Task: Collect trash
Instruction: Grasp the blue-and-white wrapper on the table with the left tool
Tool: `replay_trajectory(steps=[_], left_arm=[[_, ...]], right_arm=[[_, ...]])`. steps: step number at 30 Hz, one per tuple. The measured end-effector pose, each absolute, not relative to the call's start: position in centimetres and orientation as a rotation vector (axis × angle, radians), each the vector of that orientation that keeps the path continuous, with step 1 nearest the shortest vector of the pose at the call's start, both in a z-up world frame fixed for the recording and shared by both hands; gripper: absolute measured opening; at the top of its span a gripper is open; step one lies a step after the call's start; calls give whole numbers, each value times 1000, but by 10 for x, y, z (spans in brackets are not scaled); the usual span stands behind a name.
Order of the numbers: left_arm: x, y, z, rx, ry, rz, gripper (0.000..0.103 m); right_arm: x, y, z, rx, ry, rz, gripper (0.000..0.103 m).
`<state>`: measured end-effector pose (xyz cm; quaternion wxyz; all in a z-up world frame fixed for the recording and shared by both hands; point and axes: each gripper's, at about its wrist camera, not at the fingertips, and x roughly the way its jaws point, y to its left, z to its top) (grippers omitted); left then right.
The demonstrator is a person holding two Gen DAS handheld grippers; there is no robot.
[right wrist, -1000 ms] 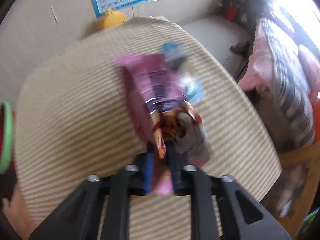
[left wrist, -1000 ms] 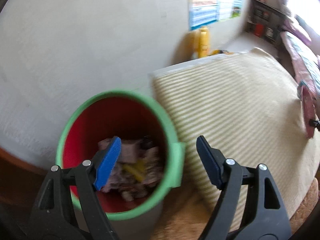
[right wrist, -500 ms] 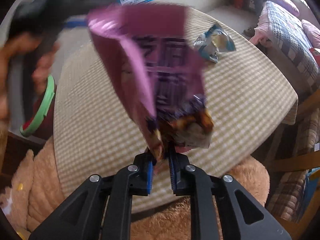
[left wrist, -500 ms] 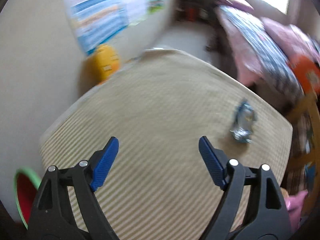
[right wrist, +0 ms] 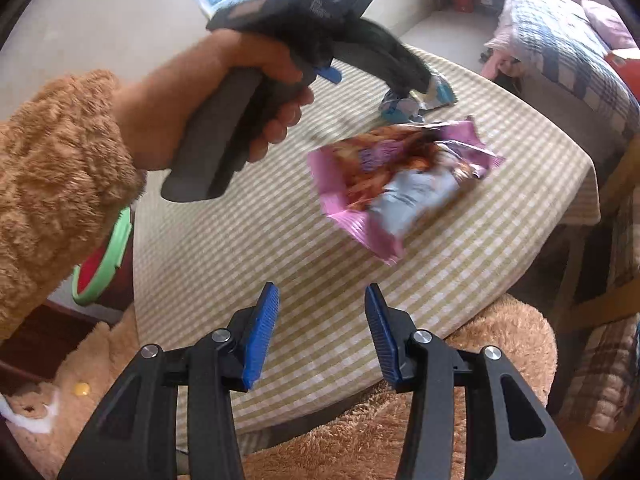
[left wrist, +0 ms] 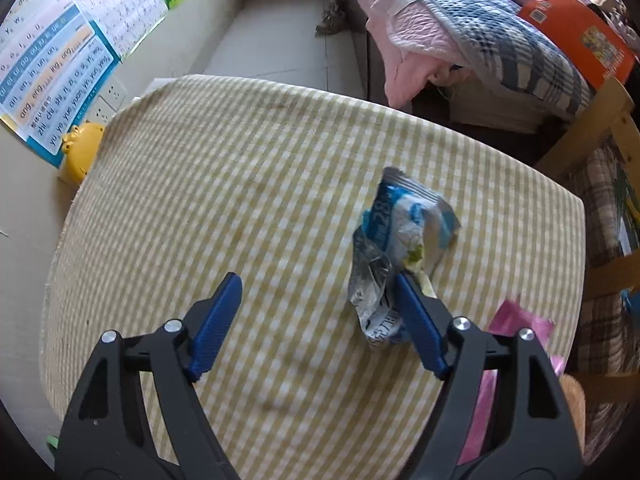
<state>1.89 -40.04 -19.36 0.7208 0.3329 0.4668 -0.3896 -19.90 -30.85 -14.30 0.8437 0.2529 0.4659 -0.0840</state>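
Observation:
A crumpled blue, white and silver wrapper (left wrist: 400, 248) lies on the checked tablecloth (left wrist: 240, 184). My left gripper (left wrist: 316, 312) is open just before it, the right finger beside the wrapper's near end. The wrapper also shows in the right wrist view (right wrist: 416, 100). My right gripper (right wrist: 320, 328) is open and empty over the table's near edge. A pink snack wrapper (right wrist: 400, 184) is ahead of it, blurred, over or on the cloth; its corner shows in the left wrist view (left wrist: 520, 324). A red bin with a green rim (right wrist: 108, 260) stands left of the table.
A yellow toy (left wrist: 80, 152) sits at the table's far left by wall posters (left wrist: 52, 68). A bed with pink and plaid covers (left wrist: 480, 28) is behind. A wooden chair (left wrist: 600, 128) stands at the right. The hand holding the left gripper (right wrist: 248, 92) crosses the right wrist view.
My right gripper has opened and let go of the pink wrapper, which is now out ahead over the table. My left gripper swung from the bin to the blue wrapper.

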Motion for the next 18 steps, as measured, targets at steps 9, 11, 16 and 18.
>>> replay_trajectory(steps=[9,11,16,18], left_arm=[[20,-419,-183,681,1063,-910,76],[12,-429,-191,703,1059,-919,74],[11,-436,-190,658,1105,-931,60],[14,-432,-179,597,1122,-935,60]], right_arm=[[-235,-376,-152,955,805,-288,62],[-235,-381,-153,1008,786,-288,62],[-226,-360,-152,974,811,-259,62],[-221,-353,-154,972,819,-255,62]])
